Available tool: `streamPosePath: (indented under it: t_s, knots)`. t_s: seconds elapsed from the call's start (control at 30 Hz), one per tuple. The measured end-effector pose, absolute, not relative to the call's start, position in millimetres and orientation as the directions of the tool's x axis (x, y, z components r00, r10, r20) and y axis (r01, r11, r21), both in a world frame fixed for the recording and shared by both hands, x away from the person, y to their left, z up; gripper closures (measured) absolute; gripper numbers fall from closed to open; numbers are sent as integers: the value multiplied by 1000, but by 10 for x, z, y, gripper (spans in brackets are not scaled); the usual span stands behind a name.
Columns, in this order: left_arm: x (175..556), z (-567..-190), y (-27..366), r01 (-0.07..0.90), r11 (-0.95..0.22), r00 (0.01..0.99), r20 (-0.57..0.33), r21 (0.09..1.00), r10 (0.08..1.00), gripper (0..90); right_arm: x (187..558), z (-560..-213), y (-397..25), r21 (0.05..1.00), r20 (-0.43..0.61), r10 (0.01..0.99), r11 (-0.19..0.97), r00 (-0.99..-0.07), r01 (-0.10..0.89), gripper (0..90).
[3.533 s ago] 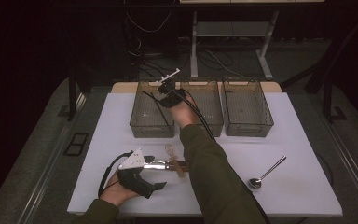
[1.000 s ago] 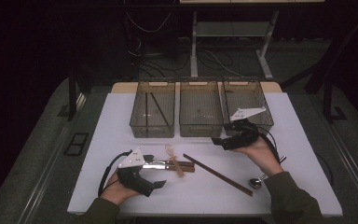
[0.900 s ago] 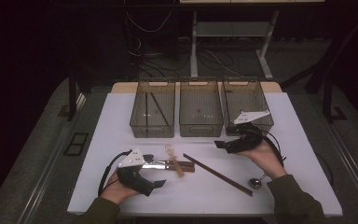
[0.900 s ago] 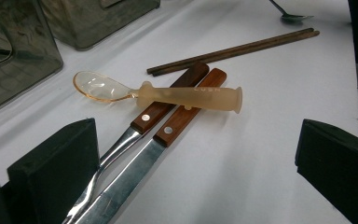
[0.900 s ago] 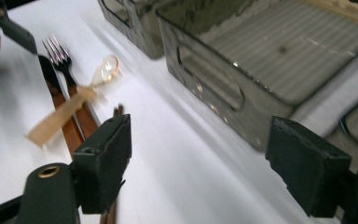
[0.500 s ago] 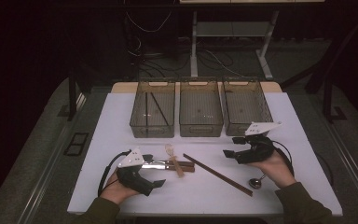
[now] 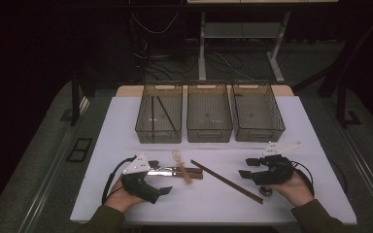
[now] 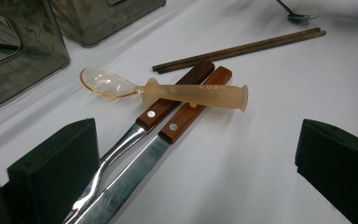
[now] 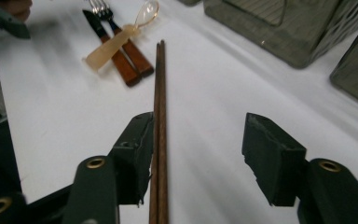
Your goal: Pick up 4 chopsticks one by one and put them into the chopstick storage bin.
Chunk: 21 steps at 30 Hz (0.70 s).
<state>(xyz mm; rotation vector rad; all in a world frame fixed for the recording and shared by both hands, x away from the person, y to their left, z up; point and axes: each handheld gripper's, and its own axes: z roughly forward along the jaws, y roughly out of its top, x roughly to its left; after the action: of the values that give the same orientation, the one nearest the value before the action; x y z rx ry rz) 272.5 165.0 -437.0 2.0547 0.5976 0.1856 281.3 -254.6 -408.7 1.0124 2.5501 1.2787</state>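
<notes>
Lowered toward the chopsticks (image 9: 159,116), right claw (image 9: 196,154) gapes wide; left claw (image 8: 191,168) too.

Each hand-held gripper, left gripper (image 7: 161,182) and right gripper (image 7: 253,168), has a black body topped by a grey three-cornered plate, with a black cable looping behind it. Seen up close, the right gripper's dark green jaws carry brass-coloured rivets at their bases. The person wears olive-green sleeves (image 7: 102,222).
</notes>
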Motion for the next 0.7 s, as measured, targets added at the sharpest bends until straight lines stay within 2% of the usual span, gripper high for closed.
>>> streamPosePath:
  t_s: [0.13, 0.5, 0.7]
  knots:
    - [2737, -4367, 1645, 343, -420, 868, -111, 840, 485, 0, 2746, -4142, -2549, 728, 193, 595, 446, -780, 521, 545]
    - [2720, -4372, 1634, 336, -436, 872, -101, 834, 479, 0, 2726, -4216, -2424, 681, 189, 545, 527, -817, 509, 722]
    - [2704, -4363, 1633, 330, -433, 874, -97, 839, 477, 0, 2737, -4273, -2350, 653, 163, 533, 572, -830, 496, 774]
